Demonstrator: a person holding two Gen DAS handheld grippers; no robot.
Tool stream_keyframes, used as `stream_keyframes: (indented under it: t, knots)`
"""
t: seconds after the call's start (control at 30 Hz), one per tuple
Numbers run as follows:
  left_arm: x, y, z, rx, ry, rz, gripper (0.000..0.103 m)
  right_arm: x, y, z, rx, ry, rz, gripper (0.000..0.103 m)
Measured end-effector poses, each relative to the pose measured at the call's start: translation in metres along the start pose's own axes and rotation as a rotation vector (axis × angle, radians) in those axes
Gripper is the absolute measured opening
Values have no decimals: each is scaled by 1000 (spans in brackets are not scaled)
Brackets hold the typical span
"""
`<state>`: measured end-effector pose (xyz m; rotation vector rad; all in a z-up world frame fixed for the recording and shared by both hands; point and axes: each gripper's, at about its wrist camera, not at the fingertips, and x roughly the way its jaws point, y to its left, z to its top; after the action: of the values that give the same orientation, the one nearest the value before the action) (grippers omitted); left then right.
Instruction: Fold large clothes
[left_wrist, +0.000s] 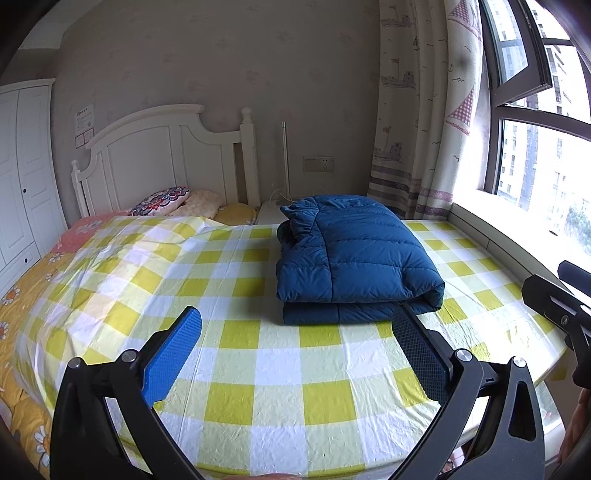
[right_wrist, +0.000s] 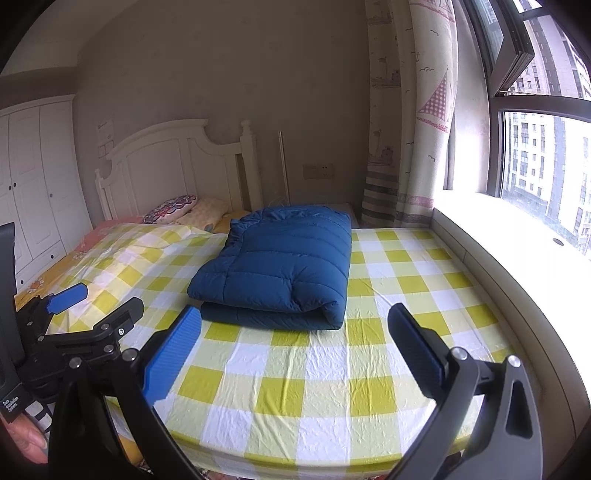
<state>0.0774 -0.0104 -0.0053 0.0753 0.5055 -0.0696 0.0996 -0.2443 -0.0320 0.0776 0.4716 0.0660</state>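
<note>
A dark blue quilted down jacket (left_wrist: 351, 258) lies folded into a thick rectangle on the yellow-and-white checked sheet (left_wrist: 258, 369). It also shows in the right wrist view (right_wrist: 280, 269). My left gripper (left_wrist: 299, 332) is open and empty, held just short of the jacket's near edge. My right gripper (right_wrist: 295, 336) is open and empty, a little back from the jacket. The left gripper also shows at the left edge of the right wrist view (right_wrist: 96, 299).
The bed has a white headboard (left_wrist: 166, 162) with pillows (left_wrist: 166, 201) at the far end. A white wardrobe (left_wrist: 22, 177) stands at the left. A windowsill (right_wrist: 517, 236), window and curtain (left_wrist: 417, 110) run along the right side.
</note>
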Motion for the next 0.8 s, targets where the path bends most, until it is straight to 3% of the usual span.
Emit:
stream_keyframes:
  t: [0.8]
  knots:
    - [-10,-4,4,25,-21,16,99,1,3,-1,-4,1,7,100]
